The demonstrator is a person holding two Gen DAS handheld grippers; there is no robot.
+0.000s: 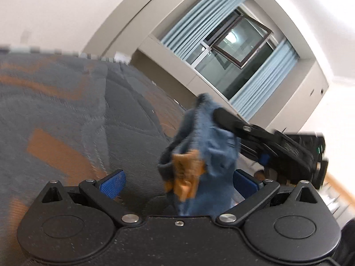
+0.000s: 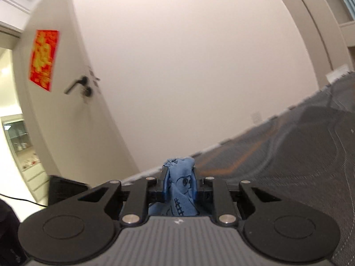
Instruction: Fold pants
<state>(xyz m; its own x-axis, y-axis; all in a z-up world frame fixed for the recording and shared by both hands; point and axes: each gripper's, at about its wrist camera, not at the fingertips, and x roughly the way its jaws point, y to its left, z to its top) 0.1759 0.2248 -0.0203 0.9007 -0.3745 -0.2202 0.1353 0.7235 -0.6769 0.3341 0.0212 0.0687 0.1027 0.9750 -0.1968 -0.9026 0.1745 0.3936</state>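
The blue pants (image 1: 206, 137) hang bunched in the air, with an orange tag (image 1: 186, 173) on their lower part. My left gripper (image 1: 178, 181) is open; its blue pads (image 1: 113, 184) stand wide apart on either side of the hanging cloth without pressing on it. From the right, my right gripper (image 1: 218, 119) reaches in and pinches the top of the bunch. In the right wrist view the right gripper (image 2: 179, 173) is shut on the pants (image 2: 180, 184), a fold of blue cloth with dark print squeezed between its pads.
A grey and orange patterned bed cover (image 1: 66, 110) spreads below and to the left, also seen at the right in the right wrist view as the bed cover (image 2: 299, 155). A window with pale blue curtains (image 1: 233, 51) is behind. A door (image 2: 77, 86) with a red poster (image 2: 43, 59) stands left.
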